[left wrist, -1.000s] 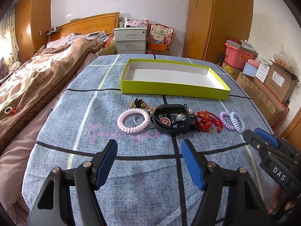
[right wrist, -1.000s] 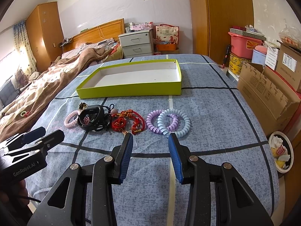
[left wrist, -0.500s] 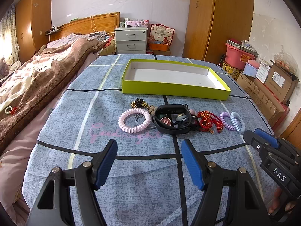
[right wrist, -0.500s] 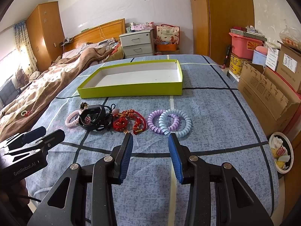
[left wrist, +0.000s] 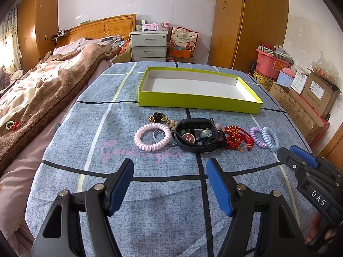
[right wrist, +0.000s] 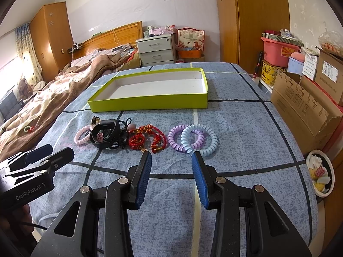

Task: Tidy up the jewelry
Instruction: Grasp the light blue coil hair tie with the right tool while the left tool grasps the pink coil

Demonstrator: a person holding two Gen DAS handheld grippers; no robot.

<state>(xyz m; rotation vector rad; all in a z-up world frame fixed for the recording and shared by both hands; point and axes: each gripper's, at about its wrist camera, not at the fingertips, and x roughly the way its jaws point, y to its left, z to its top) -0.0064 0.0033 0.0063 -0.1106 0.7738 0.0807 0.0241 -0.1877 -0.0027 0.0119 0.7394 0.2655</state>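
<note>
1. My left hand-held gripper (left wrist: 170, 182) and right hand-held gripper (right wrist: 171, 171) hover above the blue patterned bedspread (left wrist: 163, 209), jaws wide apart, nothing in them.
2. Nothing has shifted over the last second; I read this as a pause before the first pick.
3. Just ahead, a row: pink spiral hair tie (left wrist: 152, 137), black oval pouch (left wrist: 196, 138), red cord bracelets (right wrist: 148, 139), purple coil tie (right wrist: 176, 139) touching the pale blue coil tie (right wrist: 200, 140).
4. Farther back, the lime-green shallow cardboard box (right wrist: 150, 105) sits empty, all sorting undone.
</note>
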